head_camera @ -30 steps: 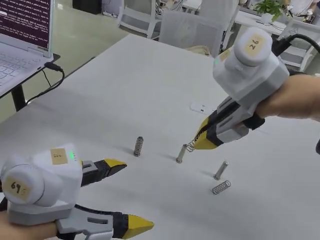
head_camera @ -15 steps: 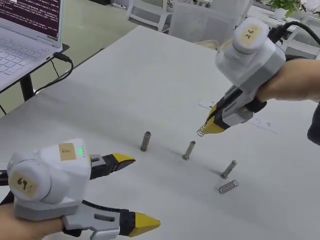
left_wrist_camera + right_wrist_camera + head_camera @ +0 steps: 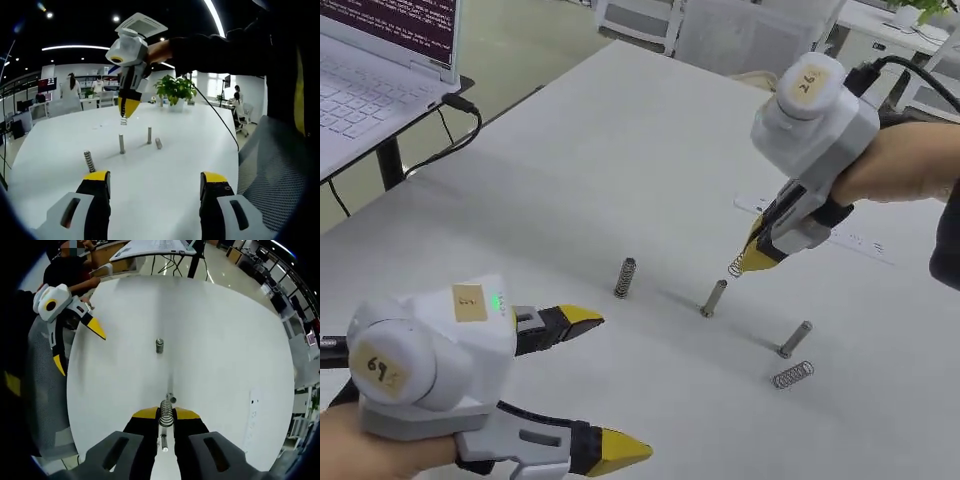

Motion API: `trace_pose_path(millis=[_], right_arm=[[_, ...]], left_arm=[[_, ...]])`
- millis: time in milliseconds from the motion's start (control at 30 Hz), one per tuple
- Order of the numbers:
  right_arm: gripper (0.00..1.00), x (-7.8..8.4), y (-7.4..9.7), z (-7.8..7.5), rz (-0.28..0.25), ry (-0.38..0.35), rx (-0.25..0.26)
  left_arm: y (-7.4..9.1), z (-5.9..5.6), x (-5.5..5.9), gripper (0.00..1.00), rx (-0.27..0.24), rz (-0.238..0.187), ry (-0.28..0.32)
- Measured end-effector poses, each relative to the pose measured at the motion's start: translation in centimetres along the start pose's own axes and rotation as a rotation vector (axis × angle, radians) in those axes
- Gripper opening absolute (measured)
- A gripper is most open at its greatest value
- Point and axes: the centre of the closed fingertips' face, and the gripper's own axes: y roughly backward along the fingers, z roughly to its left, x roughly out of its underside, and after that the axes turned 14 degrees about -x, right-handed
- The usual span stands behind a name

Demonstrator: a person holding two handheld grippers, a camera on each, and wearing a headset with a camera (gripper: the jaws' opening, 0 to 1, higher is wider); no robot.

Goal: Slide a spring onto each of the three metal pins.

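Observation:
Three metal pins stand on the white table (image 3: 570,180). The left pin (image 3: 625,278) (image 3: 89,161) (image 3: 159,345) wears a spring. The middle pin (image 3: 713,298) (image 3: 121,143) (image 3: 170,399) and the right pin (image 3: 795,340) (image 3: 149,135) are bare. My right gripper (image 3: 755,262) (image 3: 125,107) (image 3: 166,416) is shut on a small spring (image 3: 735,267) (image 3: 123,120) (image 3: 166,414), which hangs just above the middle pin. A loose spring (image 3: 792,375) (image 3: 158,143) lies beside the right pin. My left gripper (image 3: 610,385) (image 3: 156,182) (image 3: 80,352) is open and holds nothing, near the table's front edge.
A laptop (image 3: 380,60) sits on a side stand at the far left, with a black cable (image 3: 460,130) hanging from it. A white power strip (image 3: 850,235) lies on the table behind the right gripper. Chairs stand beyond the far edge.
The right gripper has lifted the spring from beside the middle pin's top to slightly above it. The head camera has shifted. The left gripper stays open in place.

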Motion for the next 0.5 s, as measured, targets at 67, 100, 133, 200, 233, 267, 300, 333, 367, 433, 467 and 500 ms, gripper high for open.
trace_pose_path(millis=[67, 100, 133, 200, 233, 267, 300, 333, 367, 433, 467, 500], right_arm=[[0.08, 0.0, -0.3, -0.2, 0.002, 0.000, -0.004], [0.08, 0.0, -0.4, -0.3, 0.001, -0.003, -0.008], [0.08, 0.0, -0.6, -0.4, 0.000, -0.008, -0.012], [0.08, 0.2, -0.9, -0.7, 0.005, -0.011, -0.014], [0.08, 0.3, -1.1, -0.7, 0.008, -0.014, -0.019], [0.08, 0.4, -1.3, -0.8, 0.011, -0.015, -0.020], [0.08, 0.4, -1.4, -0.8, 0.013, -0.015, -0.020], [0.08, 0.5, -1.5, -0.9, 0.020, -0.016, -0.022], [0.08, 0.6, -1.7, -1.0, 0.023, -0.014, -0.022], [0.08, 0.6, -1.8, -1.2, 0.023, -0.018, -0.022], [0.08, 0.6, -1.9, -1.2, 0.023, -0.018, -0.023], [0.08, 0.6, -1.9, -1.3, 0.021, -0.020, -0.025]], left_arm=[[0.0, 0.0, 0.1, 0.69, 0.001, 0.002, 0.003], [0.0, 0.0, 0.1, 0.69, 0.002, 0.003, 0.003], [0.0, 0.0, 0.1, 0.69, 0.001, 0.004, 0.003], [0.0, 0.0, 0.1, 0.69, -0.001, 0.004, 0.004], [0.0, 0.1, 0.1, 0.69, -0.002, 0.003, 0.006], [0.0, 0.1, 0.1, 0.69, -0.004, 0.002, 0.008], [0.0, 0.2, 0.1, 0.69, -0.005, 0.002, 0.008], [0.0, 0.2, 0.2, 0.69, -0.006, 0.005, 0.009], [0.0, 0.2, 0.2, 0.69, -0.006, 0.006, 0.010], [-0.1, 0.2, 0.4, 0.68, -0.006, 0.010, 0.011], [-0.1, 0.2, 0.4, 0.68, -0.005, 0.012, 0.012], [-0.1, 0.2, 0.4, 0.68, -0.006, 0.012, 0.013]])
